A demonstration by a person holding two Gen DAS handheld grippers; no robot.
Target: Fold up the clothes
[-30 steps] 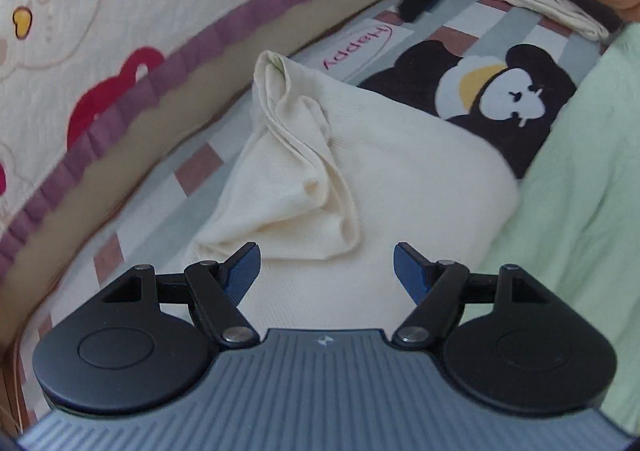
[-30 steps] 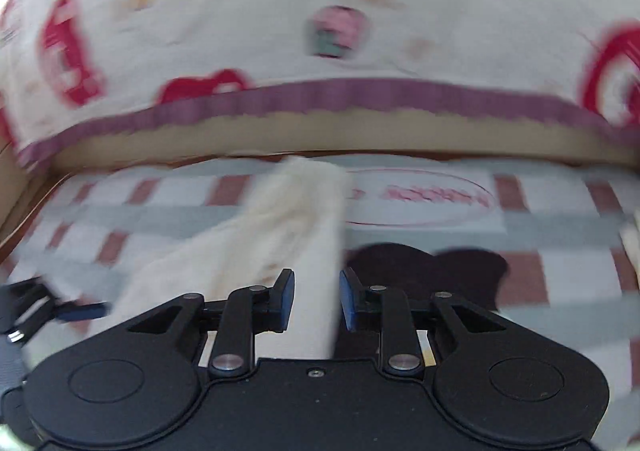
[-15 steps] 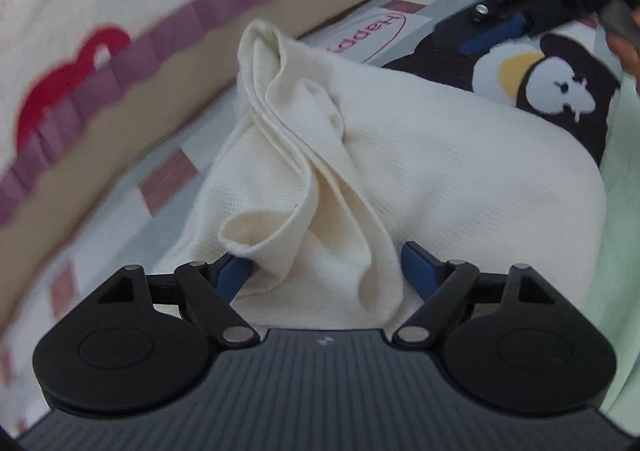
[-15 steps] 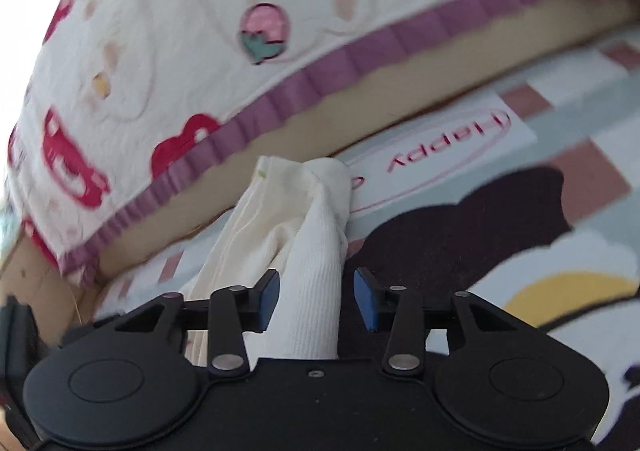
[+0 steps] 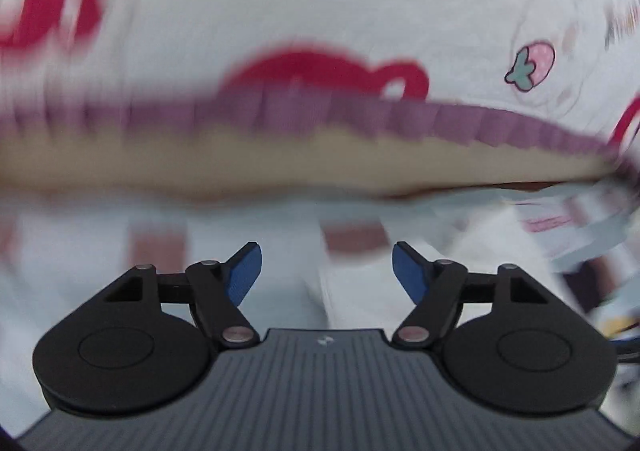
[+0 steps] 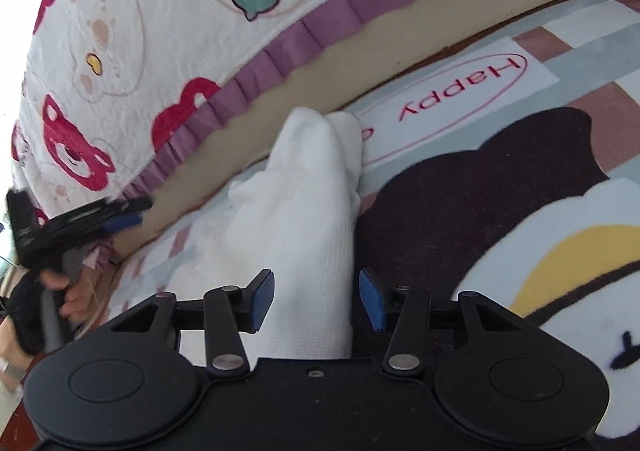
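- The cream cloth (image 6: 308, 219) lies in a bunched, elongated heap on the patterned mat (image 6: 600, 63), running from near the right gripper (image 6: 316, 299) away to a rounded end by the mat's far edge, just beside the oval "Happy" print (image 6: 448, 99)
- The right gripper's jaws have just been opening; its blue pads (image 6: 262, 301) now stand apart on either side of the cloth's near end, the left pad at the fabric's edge, the right pad clear of it with a dark gap between, so nothing is clamped
- The left gripper (image 5: 326, 271) has its jaws wide apart with nothing between them; its view is heavily blurred, showing pale cloth (image 5: 360, 291) low on the right beneath the right-hand pad
- In the right wrist view the left gripper (image 6: 120, 221) sits at the far left, held by a hand (image 6: 68, 291), well apart from the cloth
- Behind the mat rises a quilted cover (image 6: 160, 11) printed with bears and strawberries, trimmed with a purple ruffle (image 6: 360, 7)
- A dark bear figure (image 6: 500, 191) on the mat lies just right of the cloth
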